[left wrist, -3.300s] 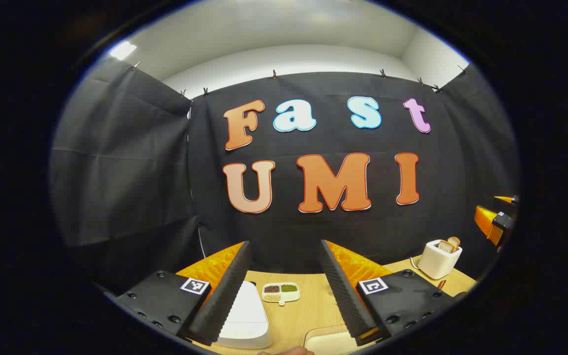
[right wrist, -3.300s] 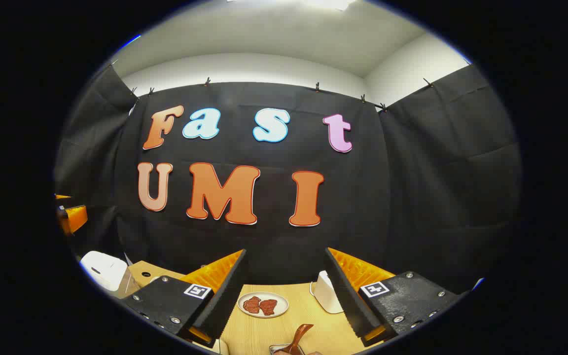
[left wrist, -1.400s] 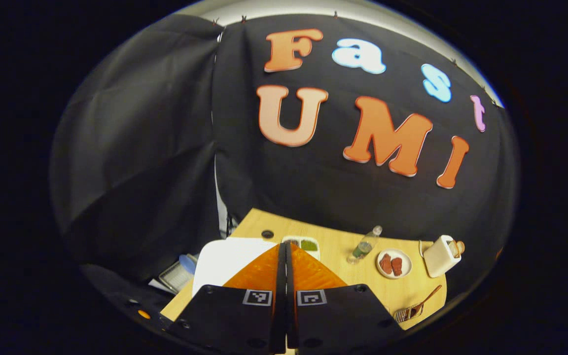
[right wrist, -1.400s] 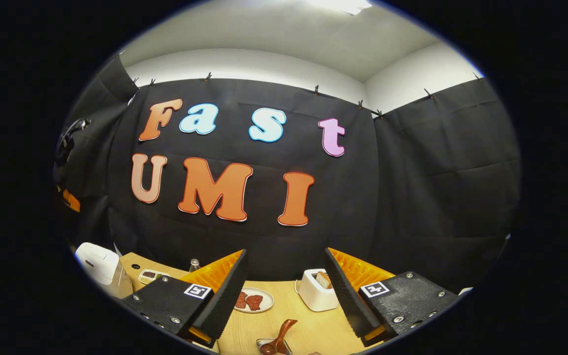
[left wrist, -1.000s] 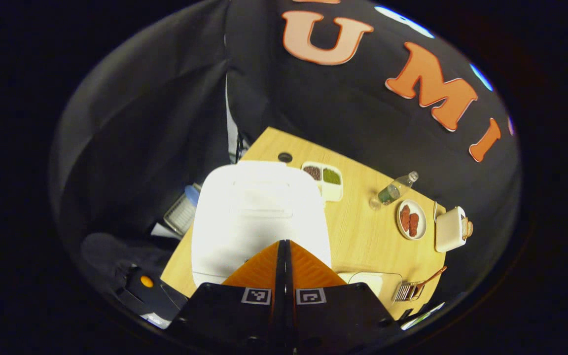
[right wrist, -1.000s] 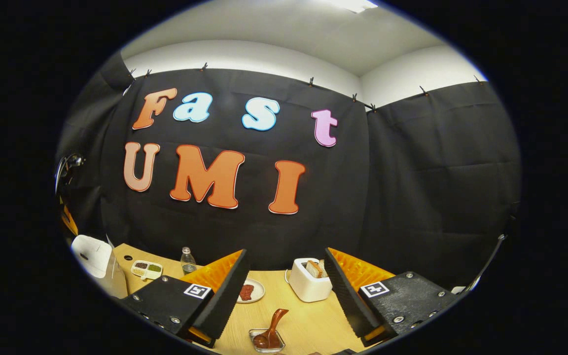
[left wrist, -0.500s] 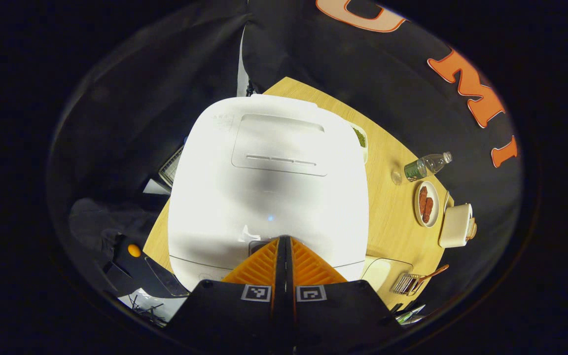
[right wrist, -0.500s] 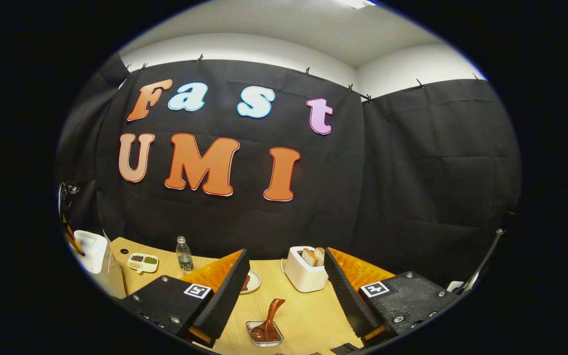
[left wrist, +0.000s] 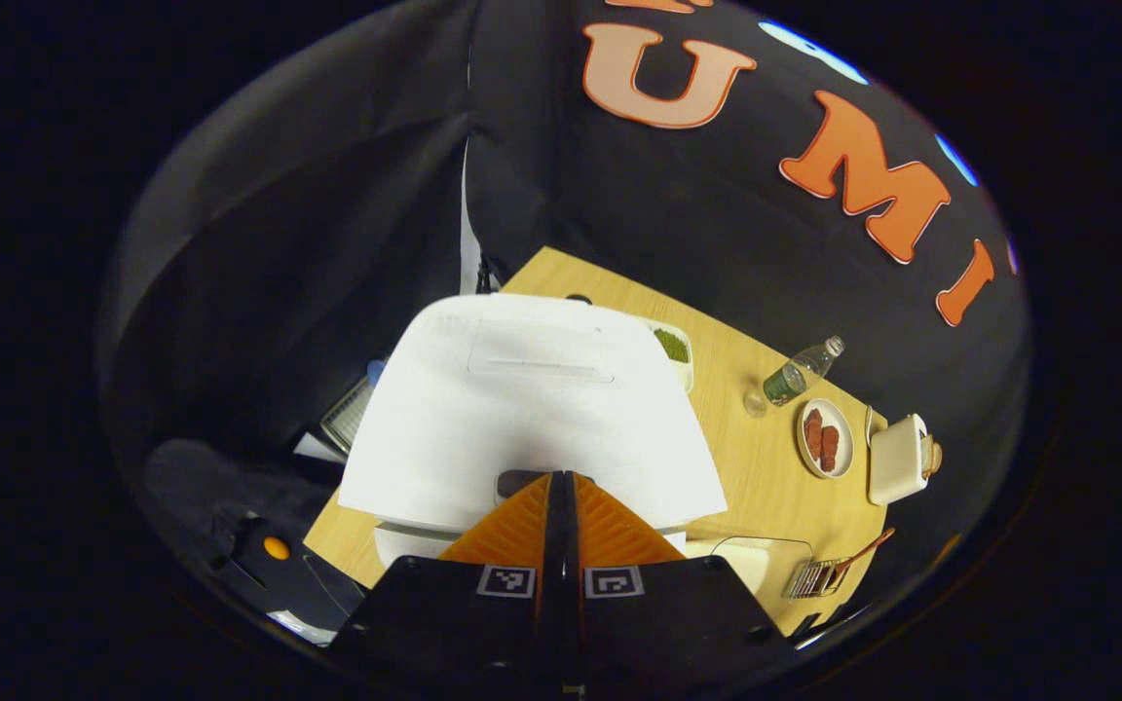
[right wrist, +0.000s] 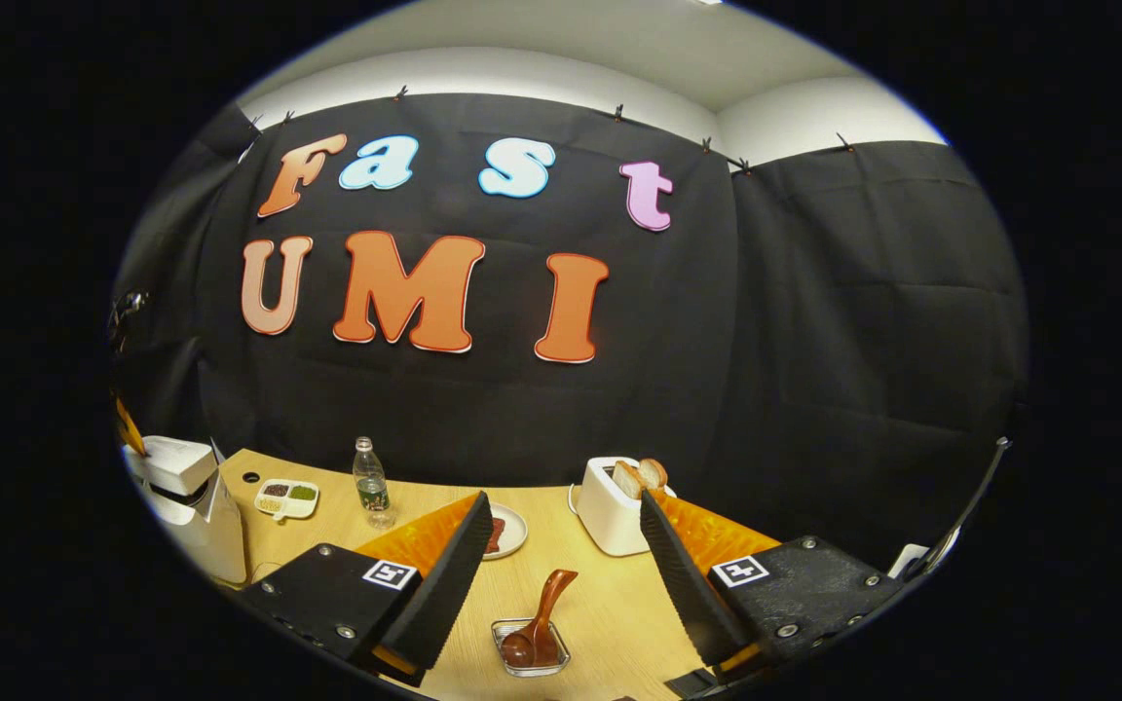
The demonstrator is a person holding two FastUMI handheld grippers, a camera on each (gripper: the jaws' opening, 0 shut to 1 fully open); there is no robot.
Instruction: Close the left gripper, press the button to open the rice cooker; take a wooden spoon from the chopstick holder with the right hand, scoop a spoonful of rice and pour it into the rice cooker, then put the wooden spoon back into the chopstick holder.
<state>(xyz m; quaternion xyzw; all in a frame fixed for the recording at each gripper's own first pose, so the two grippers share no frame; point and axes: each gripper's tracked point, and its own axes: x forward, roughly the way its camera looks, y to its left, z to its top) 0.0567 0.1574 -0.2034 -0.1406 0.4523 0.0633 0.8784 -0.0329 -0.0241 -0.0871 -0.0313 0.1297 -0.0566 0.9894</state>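
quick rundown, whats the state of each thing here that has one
left gripper: shut, empty, tips at the rice cooker's front
right gripper: open, empty
rice cooker: lid popped up, ajar
wooden spoon: untouched, standing in the chopstick holder
toaster: toast sticking out of the slots
bottle: upright, capped

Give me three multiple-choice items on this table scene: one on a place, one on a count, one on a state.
1. Where is the wooden spoon?
A. in the metal holder
B. in the toaster
C. on the plate

2. How many bread slices stand in the toaster?
A. none
B. two
C. four

3. How do the left tongs stand?
A. wide open
B. shut on the spoon
C. shut, empty

Answers: 1 A, the spoon's bowl sits in the holder with its handle leaning out. 2 B, two brown tops stick up. 3 C, in the left gripper view the fingers meet with nothing between them, above the rice cooker.
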